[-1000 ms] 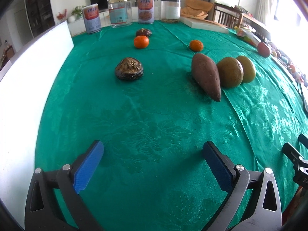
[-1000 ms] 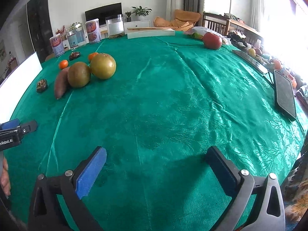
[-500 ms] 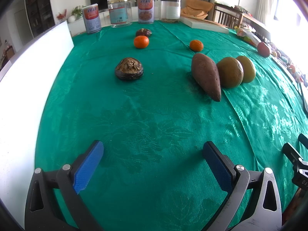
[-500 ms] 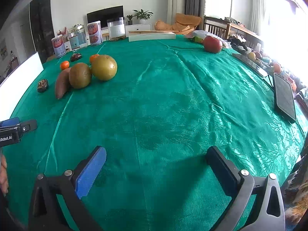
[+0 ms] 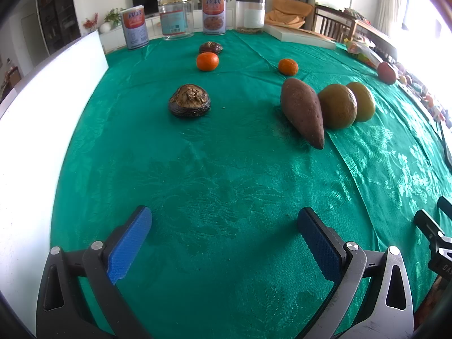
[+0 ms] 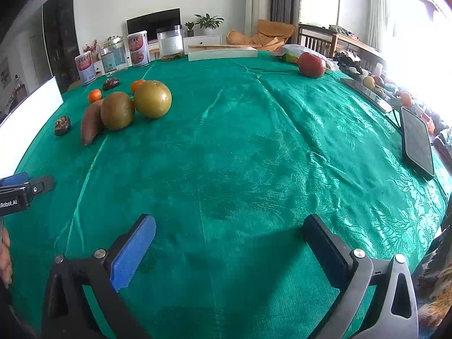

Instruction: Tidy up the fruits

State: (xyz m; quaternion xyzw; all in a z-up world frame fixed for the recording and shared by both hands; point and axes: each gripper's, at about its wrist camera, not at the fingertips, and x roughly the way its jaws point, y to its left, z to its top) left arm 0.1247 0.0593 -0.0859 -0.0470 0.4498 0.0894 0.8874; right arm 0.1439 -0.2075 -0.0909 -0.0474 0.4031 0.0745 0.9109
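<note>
While both tools are hovering low over the near edge of the table (image 5: pixel 226 186), nothing is being gripped yet, so the step in hand is judged to be choosing and approaching a first fruit.

White board (image 5: pixel 42 130): standing along the far left edge, well apart from the fruit.
Dark shrivelled fruit (image 5: pixel 189 104): lying alone, left of centre, with free cloth all round, so it is looking like the easiest first pick for the left tool.
Mandarins (image 5: pixel 207 61): one is sitting farther back beside a second dark fruit (image 5: pixel 210 48); another mandarin (image 5: pixel 288 66) is sitting to the right.
Sweet potato (image 5: pixel 302 111): touching a brownish round fruit (image 5: pixel 337 110), which is touching a second round fruit (image 5: pixel 363 101); a careless approach is risking a roll.
Left gripper (image 5: pixel 224 234): fingers are standing wide and empty.
Right gripper (image 6: pixel 228 238): fingers are standing wide and empty, facing bare cloth.
Red apple (image 6: pixel 311 65): resting far back on the right, within the right tool's side.
</note>
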